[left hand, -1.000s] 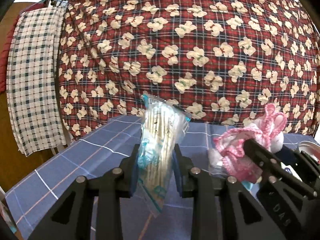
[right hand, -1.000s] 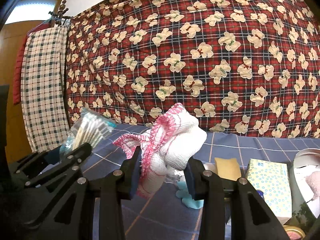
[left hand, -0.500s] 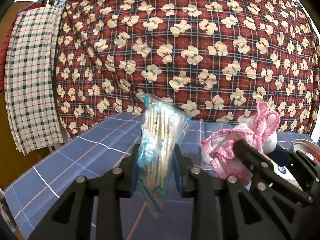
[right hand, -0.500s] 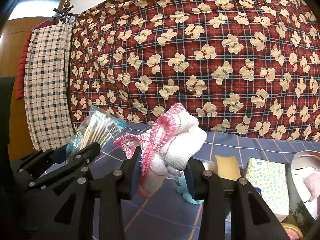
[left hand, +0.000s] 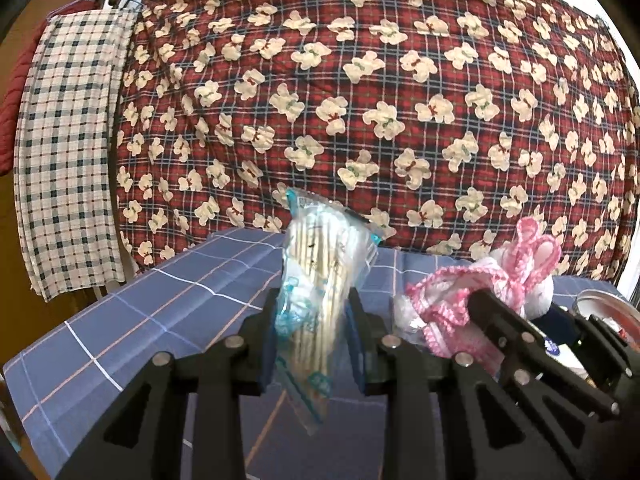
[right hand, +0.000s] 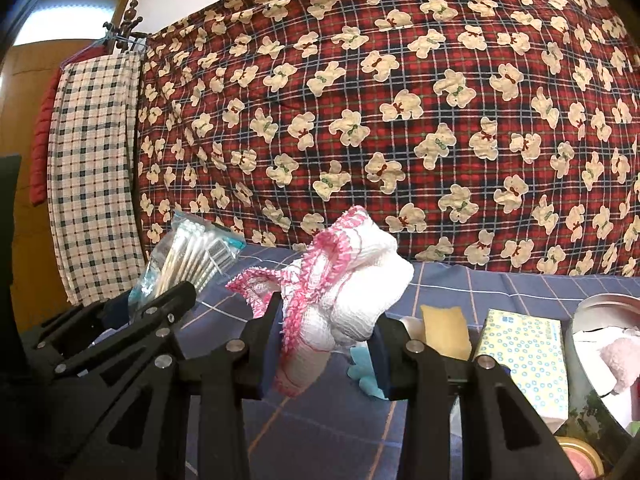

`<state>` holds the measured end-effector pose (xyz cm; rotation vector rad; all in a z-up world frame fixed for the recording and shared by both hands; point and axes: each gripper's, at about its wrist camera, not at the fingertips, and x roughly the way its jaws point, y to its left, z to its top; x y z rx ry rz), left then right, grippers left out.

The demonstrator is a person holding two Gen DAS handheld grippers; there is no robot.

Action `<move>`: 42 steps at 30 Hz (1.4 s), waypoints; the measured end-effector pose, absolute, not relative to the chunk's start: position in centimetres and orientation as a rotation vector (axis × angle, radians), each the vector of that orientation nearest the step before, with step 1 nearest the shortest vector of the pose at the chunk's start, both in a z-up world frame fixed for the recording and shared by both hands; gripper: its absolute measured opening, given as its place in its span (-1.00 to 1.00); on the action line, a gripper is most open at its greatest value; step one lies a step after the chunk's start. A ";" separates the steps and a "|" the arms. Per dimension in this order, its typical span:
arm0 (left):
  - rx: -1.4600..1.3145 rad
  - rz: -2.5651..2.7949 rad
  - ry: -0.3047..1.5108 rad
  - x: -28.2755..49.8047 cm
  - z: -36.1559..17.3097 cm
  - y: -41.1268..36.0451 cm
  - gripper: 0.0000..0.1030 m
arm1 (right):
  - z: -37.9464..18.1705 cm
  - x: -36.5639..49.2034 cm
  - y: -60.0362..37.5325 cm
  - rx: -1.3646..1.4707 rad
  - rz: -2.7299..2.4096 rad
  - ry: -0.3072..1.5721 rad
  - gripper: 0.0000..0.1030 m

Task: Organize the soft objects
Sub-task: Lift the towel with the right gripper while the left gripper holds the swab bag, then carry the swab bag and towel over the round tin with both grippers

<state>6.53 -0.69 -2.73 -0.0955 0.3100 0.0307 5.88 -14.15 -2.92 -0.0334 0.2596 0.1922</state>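
My left gripper (left hand: 312, 320) is clamped on a clear bag of cotton swabs (left hand: 316, 276); both pads press its sides, and the bag stands nearly upright between them, its sealed top above my fingertips and its lower end hanging below them, clear of the blue checked tablecloth (left hand: 132, 320). Just to the right of this gripper sits my right gripper (left hand: 532, 344), carrying a white cloth with pink trim (left hand: 480, 292).

From its own camera, my right gripper (right hand: 324, 340) is closed on that white cloth with pink trim (right hand: 344, 292). The bundle is squeezed between the two pads, bulging above them with the pink edging on its left side and a tail drooping below. To the left of this gripper, close by, the left gripper (right hand: 156, 304) holds up the bag of cotton swabs (right hand: 192, 252), tilted to the right.

Beyond and below my right fingers a light blue scrap (right hand: 360, 372) lies on the tablecloth (right hand: 460, 284). Further right come a yellow sponge (right hand: 444, 332), then a tissue box with blue rings (right hand: 524, 356), then a round metal tin (right hand: 600, 308) with pale soft things inside.

Behind the table hangs a red plaid quilt with cream bears (right hand: 400, 120), and to its left a checked cloth on a hanger (right hand: 92, 184).
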 end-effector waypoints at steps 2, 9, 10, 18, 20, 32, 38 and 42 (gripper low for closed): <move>-0.102 0.028 0.308 6.5 -2.7 -0.7 -0.45 | -2.9 5.6 -14.2 -0.038 0.188 0.254 -0.19; -0.127 0.007 0.331 6.4 -2.6 -0.9 -0.45 | -2.6 5.0 -14.9 -0.023 0.181 0.231 -0.19; -0.134 0.003 0.335 6.3 -2.5 -1.0 -0.45 | -2.5 4.8 -15.0 -0.018 0.181 0.223 -0.19; -0.108 -0.024 0.320 5.5 -1.4 -2.5 -0.45 | -1.8 4.0 -16.5 0.029 0.189 0.229 -0.19; -0.097 -0.019 0.341 5.9 -1.5 -2.9 -0.45 | -1.9 4.0 -16.9 0.047 0.191 0.239 -0.19; -0.023 -0.050 0.396 6.2 -0.5 -6.3 -0.45 | 0.2 1.8 -20.1 0.081 0.208 0.224 -0.19; 0.014 -0.105 0.425 6.5 0.3 -8.9 -0.45 | 1.4 0.8 -21.8 0.041 0.184 0.192 -0.19; 0.047 -0.157 0.436 6.7 0.8 -11.3 -0.45 | 2.0 0.5 -24.0 0.045 0.152 0.193 -0.19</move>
